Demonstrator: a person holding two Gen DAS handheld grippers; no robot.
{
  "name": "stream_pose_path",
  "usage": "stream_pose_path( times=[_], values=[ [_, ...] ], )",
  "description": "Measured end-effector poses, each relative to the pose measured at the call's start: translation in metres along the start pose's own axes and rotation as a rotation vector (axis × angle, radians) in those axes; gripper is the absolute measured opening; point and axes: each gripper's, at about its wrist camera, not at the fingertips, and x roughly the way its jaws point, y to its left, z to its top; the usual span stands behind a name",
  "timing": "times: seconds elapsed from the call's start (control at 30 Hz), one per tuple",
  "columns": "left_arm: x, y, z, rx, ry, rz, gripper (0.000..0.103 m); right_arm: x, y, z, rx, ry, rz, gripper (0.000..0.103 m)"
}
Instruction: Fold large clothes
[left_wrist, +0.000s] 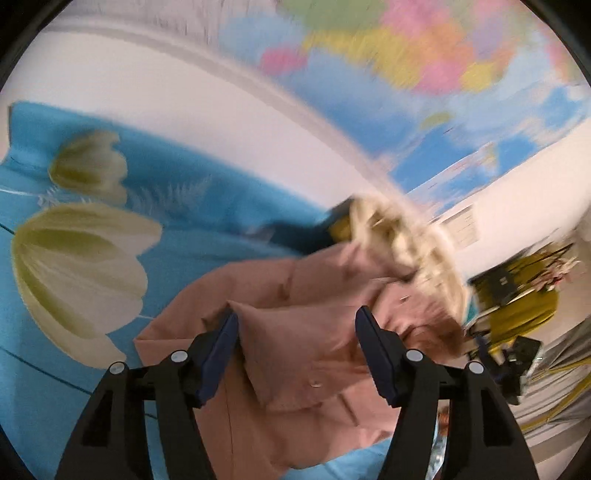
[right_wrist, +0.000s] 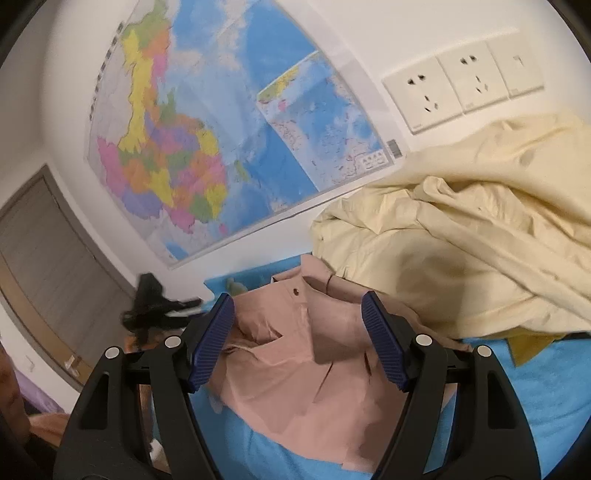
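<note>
Both the left gripper (left_wrist: 295, 328) and right gripper (right_wrist: 297, 314) stand with jaws apart, gripping nothing. Just beyond their fingertips the dusty-pink buttoned cloth garment (right_wrist: 306, 354) lies crumpled on the blue flower-printed bedsheet (left_wrist: 207, 206); beyond-right of the right gripper, a cream rumpled blanket (right_wrist: 461, 236).

No legible txt; wall map (right_wrist: 229, 122) print too small, blurred; sockets (right_wrist: 461, 81) unmarked.
</note>
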Motion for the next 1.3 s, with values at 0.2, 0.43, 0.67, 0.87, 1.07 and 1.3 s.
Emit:
stream_pose_path(
  times=[0.2, 0.43, 0.67, 0.87, 1.07, 1.3],
  values=[
    [-0.013, -0.059, -0.039, 0.366, -0.096, 0.173, 0.063, 0.036, 0.033, -0.018, -0.218, 0.107, -0.065, 0.07],
    [0.057, -0.094, -0.082, 0.791, 0.076, 0.28, 0.07, 0.102, 0.055, -0.043, -0.544, 0.266, -0.251, 0.07],
    [0.1, -0.065, -0.077, 0.792, 0.204, 0.365, 0.066, 0.099, 0.08, -0.057, -0.734, 0.258, -0.268, 0.068],
    [0.111, -0.054, -0.071, 0.744, 0.252, 0.346, 0.022, 0.144, 0.044, -0.061, -0.724, 0.436, -0.387, 0.032],
    [0.078, -0.073, -0.053, 0.722, 0.115, 0.312, 0.014, 0.126, 0.05, -0.04, -0.713, 0.378, -0.348, 0.002],
    [0.08, -0.093, -0.015, 0.664, 0.042, 0.382, 0.03, 0.134, 0.047, 0.016, -0.596, 0.254, -0.353, 0.002]
  ],
)
